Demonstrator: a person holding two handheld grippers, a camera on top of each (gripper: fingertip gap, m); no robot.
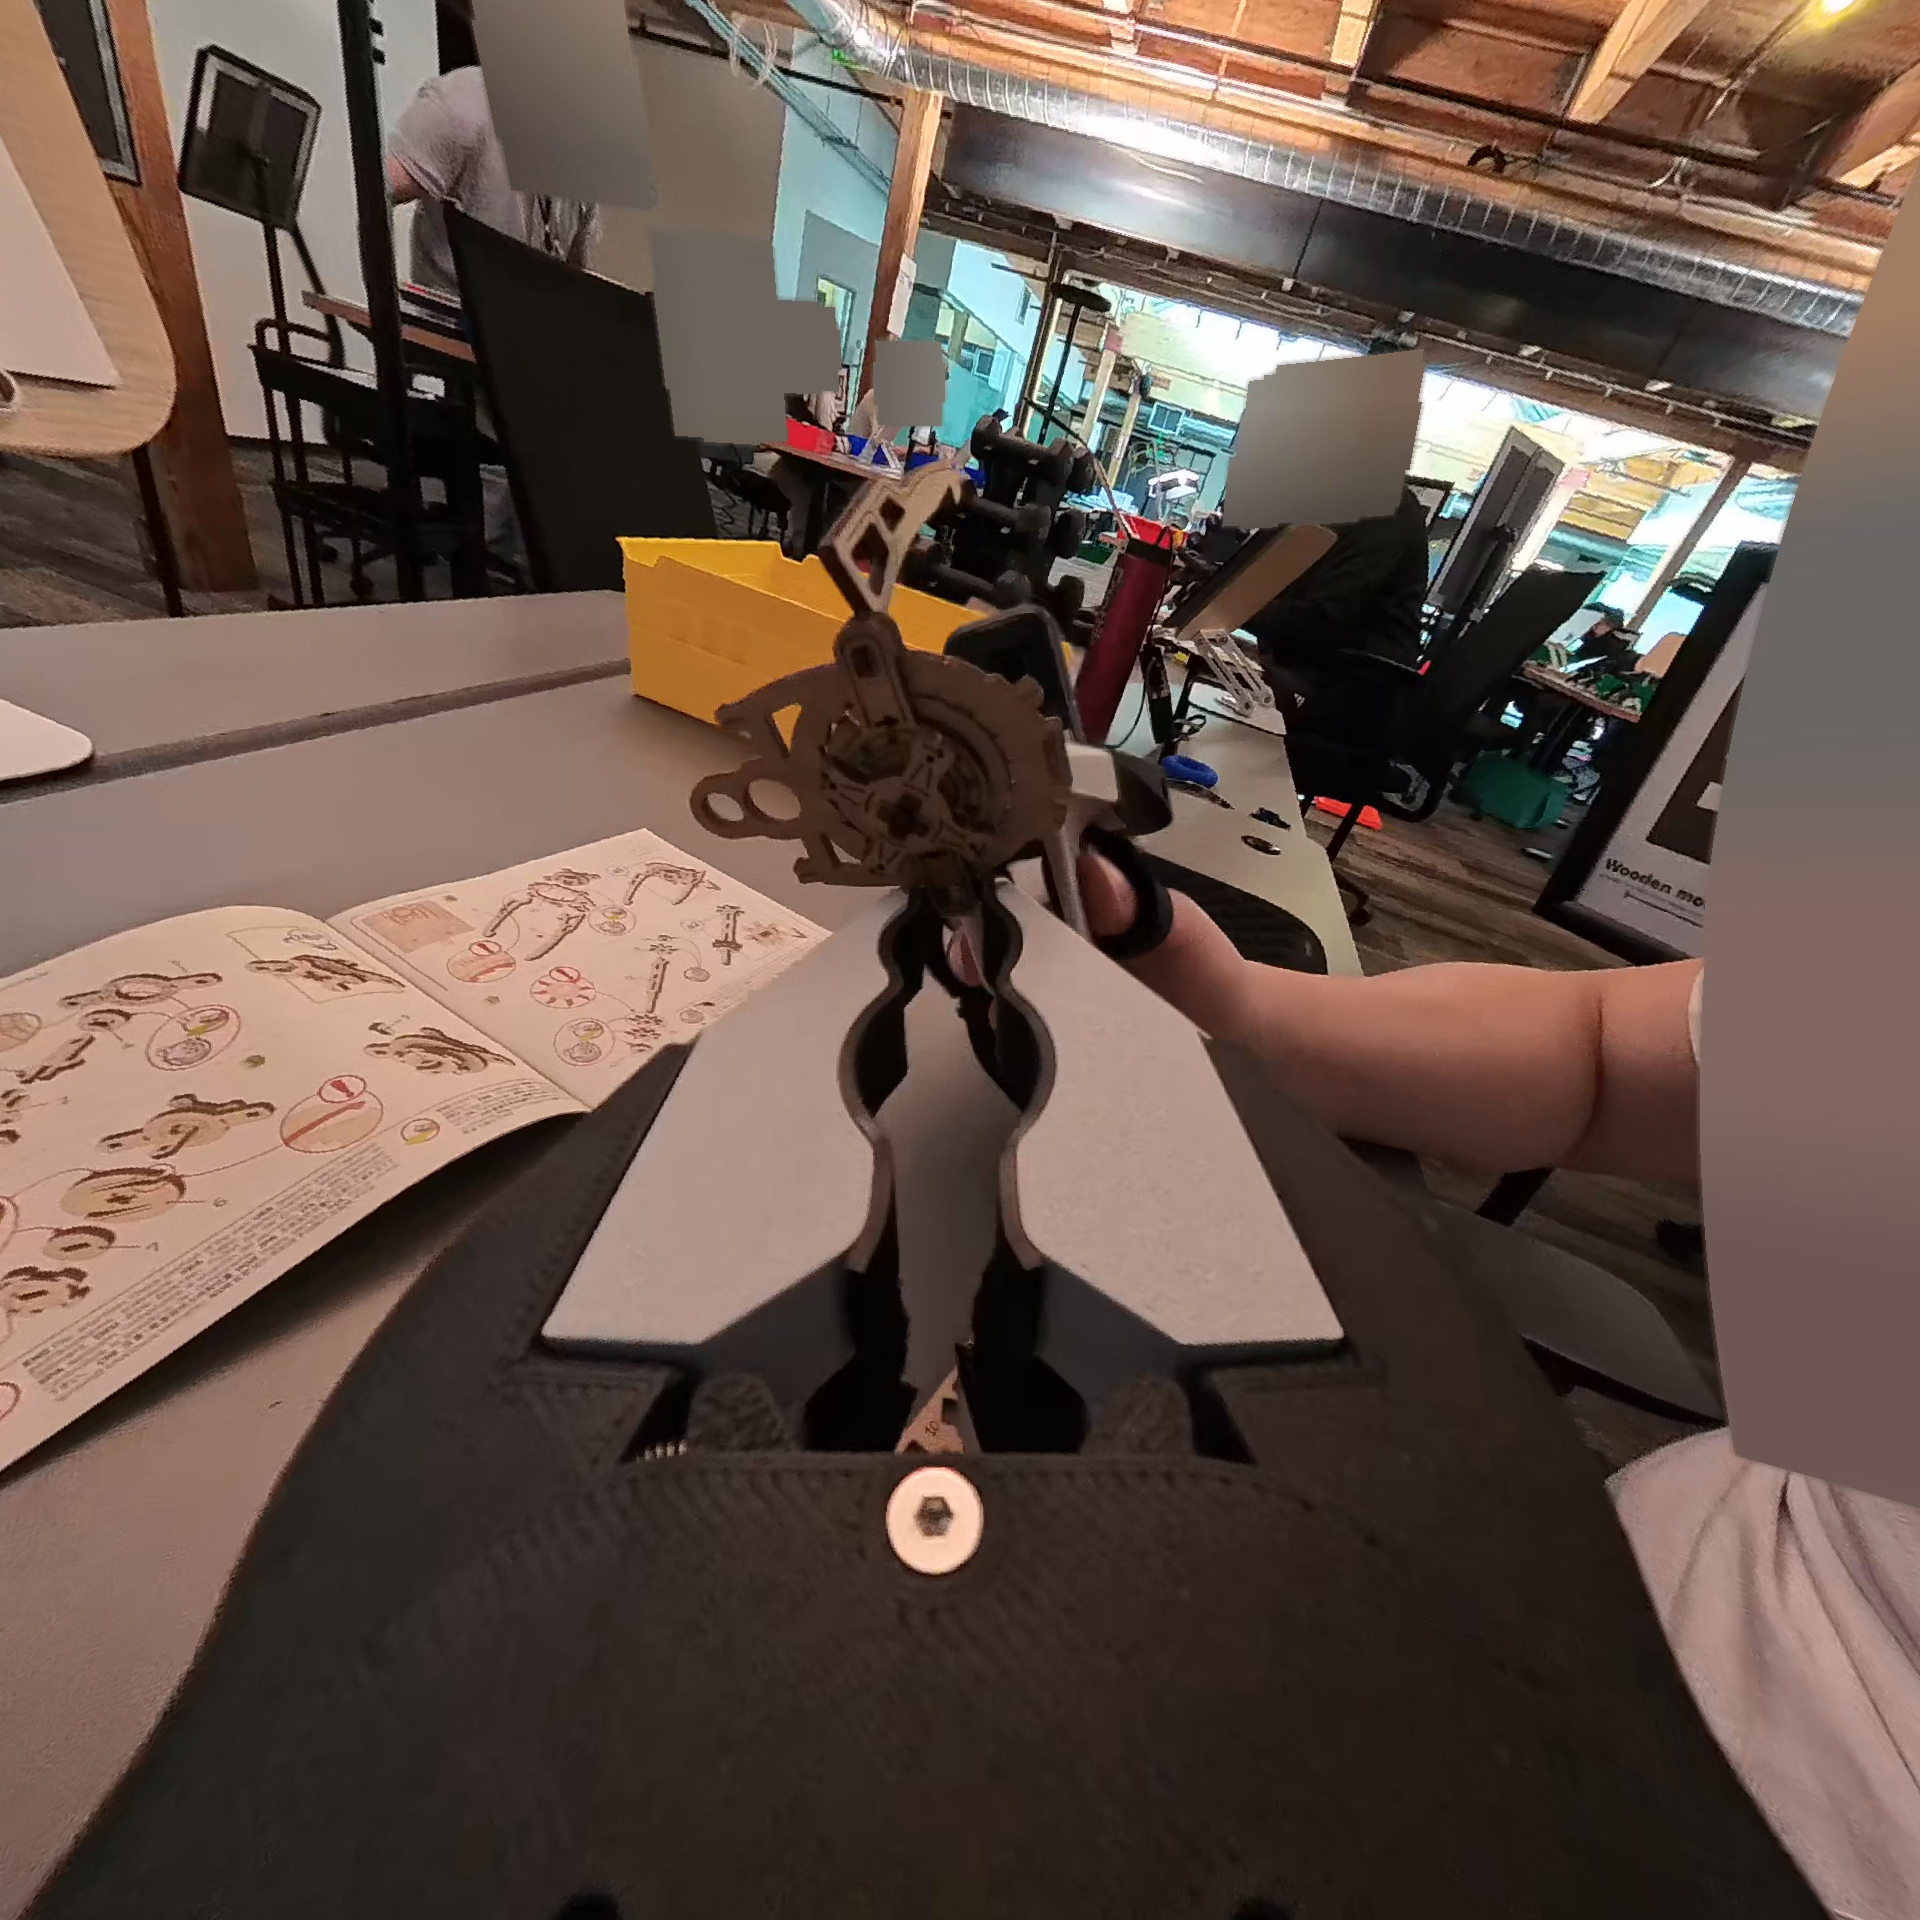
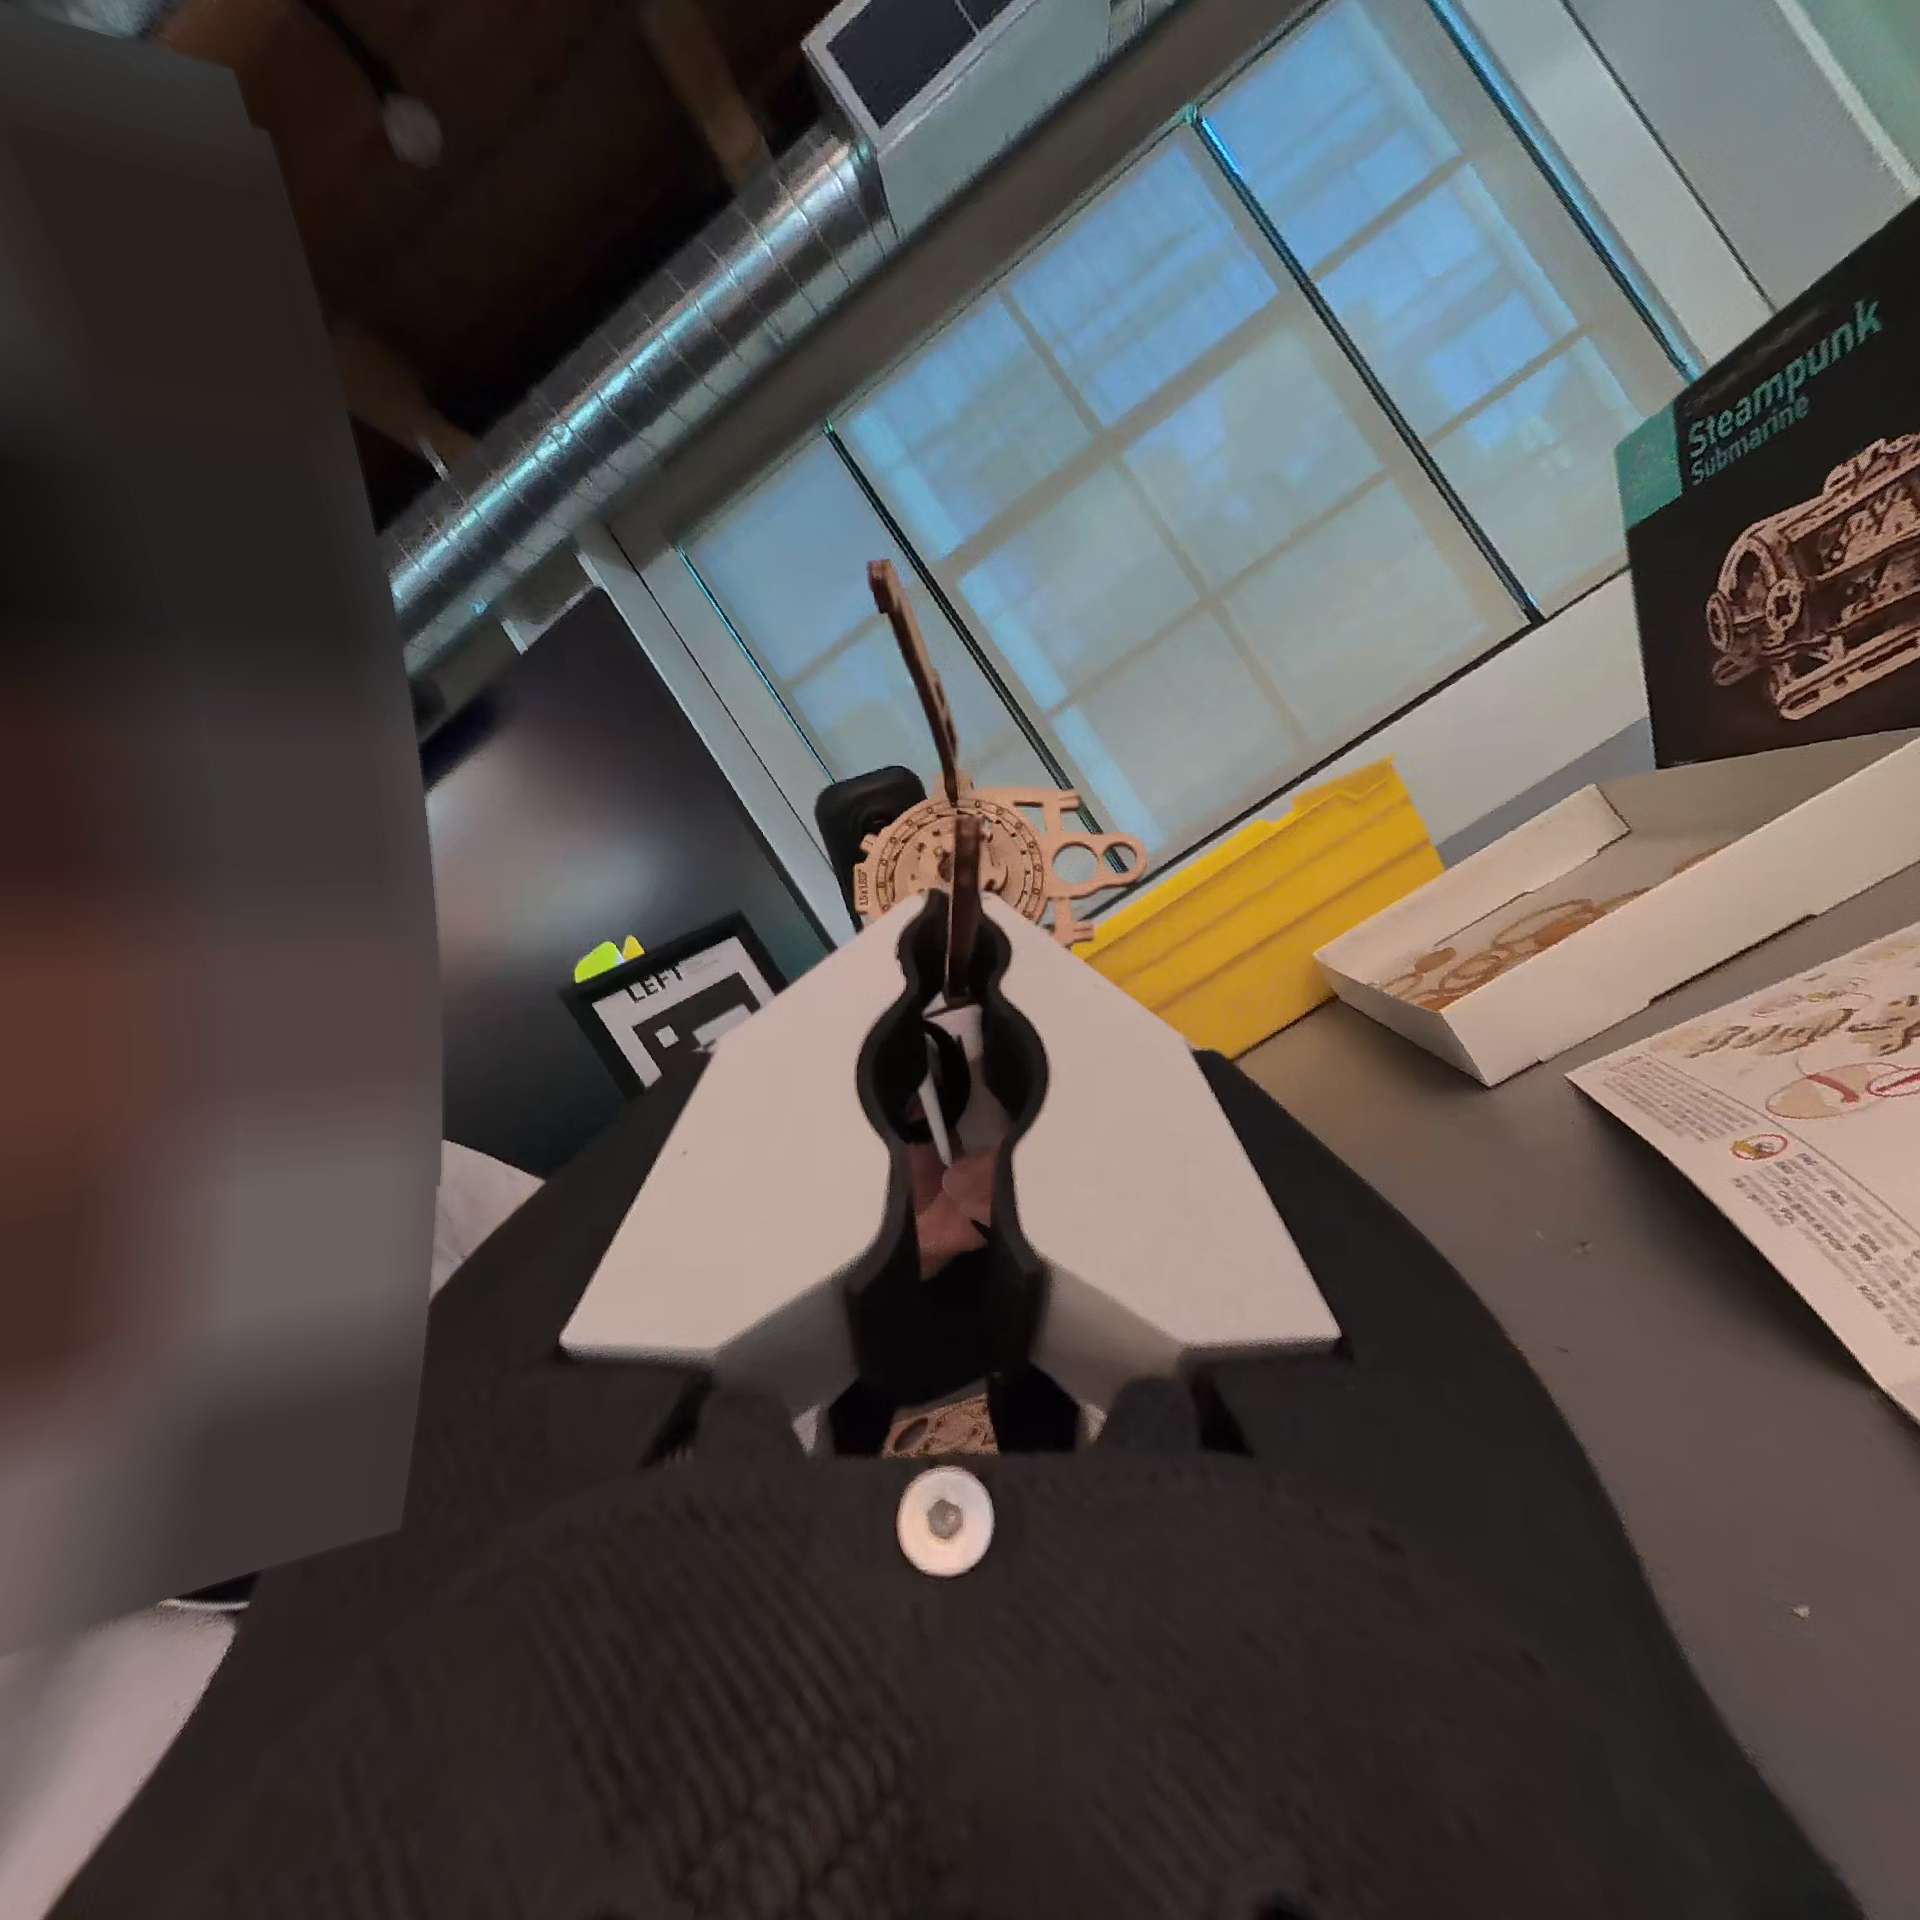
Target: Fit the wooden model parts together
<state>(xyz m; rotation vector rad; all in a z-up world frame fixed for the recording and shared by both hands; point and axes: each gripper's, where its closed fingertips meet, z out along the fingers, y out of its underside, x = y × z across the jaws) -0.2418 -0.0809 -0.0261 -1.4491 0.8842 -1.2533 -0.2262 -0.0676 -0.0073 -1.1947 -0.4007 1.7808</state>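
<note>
Left hand-held gripper (image 1: 940,914): grey fingers nearly together at the tips, clamped on the lower edge of the gear disc (image 1: 914,774), held up above the counter (image 1: 312,790) and just past the fingertips. Disc: round, toothed rim, a lobed bracket with holes sticking out to its left, a curved arm (image 1: 883,540) rising from its top. Behind the disc to the right, the other hand-held gripper, grey and black, with a bare hand (image 1: 1226,997) and forearm on its handle. Right hand-held gripper (image 2: 961,930): fingers drawn close, pinched on a thin dark strip (image 2: 966,883) seen edge-on, upright between the tips. Directly beyond those tips, the disc (image 2: 961,862) again, facing the camera, the strip's upper end touching or overlapping its face; cannot tell which. Above, the curved arm (image 2: 920,665) against the window. Further out on the counter (image 2: 1558,1143): an open instruction booklet (image 1: 312,1091) to the left of the left gripper, flat; a yellow bin (image 1: 748,613) behind the disc; a shallow white tray (image 2: 1538,935) with wooden pieces beside the bin; a dark model box (image 2: 1787,561) standing upright at the far right.
</note>
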